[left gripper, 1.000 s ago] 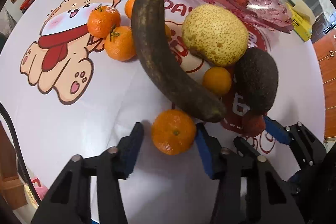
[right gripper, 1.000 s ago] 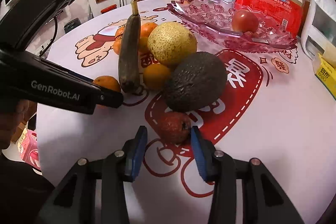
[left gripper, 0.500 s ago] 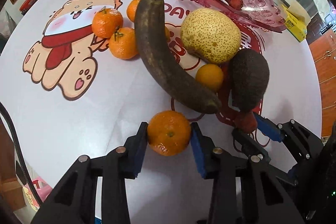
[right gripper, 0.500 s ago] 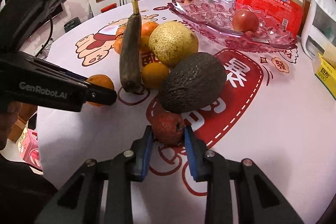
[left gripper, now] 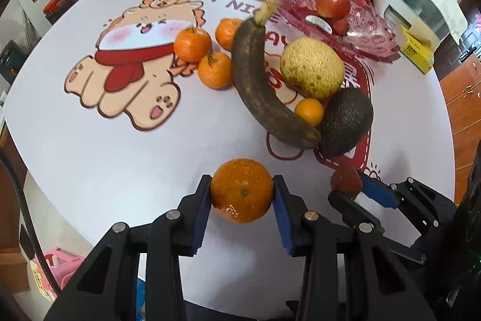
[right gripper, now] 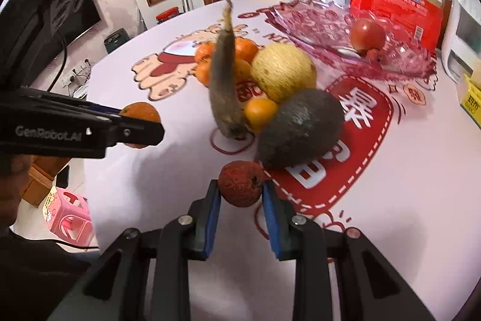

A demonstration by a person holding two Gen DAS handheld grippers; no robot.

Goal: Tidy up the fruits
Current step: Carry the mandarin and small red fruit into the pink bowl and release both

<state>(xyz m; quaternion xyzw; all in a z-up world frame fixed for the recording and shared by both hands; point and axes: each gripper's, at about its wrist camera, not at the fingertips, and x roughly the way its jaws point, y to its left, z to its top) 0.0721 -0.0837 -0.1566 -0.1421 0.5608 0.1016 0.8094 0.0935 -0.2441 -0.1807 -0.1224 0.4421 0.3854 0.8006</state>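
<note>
**Two Fruits Gripped Above Printed Tablecloth**

A mandarin [left gripper: 242,190] is clamped between the blue pads of the left gripper [left gripper: 243,194], and a small red lychee [right gripper: 240,183] is pinched by the right gripper [right gripper: 241,194]. A blackened banana [left gripper: 264,86], pear [left gripper: 312,66] and avocado [left gripper: 345,122] are clustered beyond, near a pink glass dish [left gripper: 372,38].

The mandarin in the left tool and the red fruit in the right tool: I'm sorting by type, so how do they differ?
The mandarin is orange with glossy, dimpled skin; the red fruit is dark red and matte-rough. The mandarin is clearly larger and spreads its tool wider. Both are roundish and clamped between blue pads.
</note>
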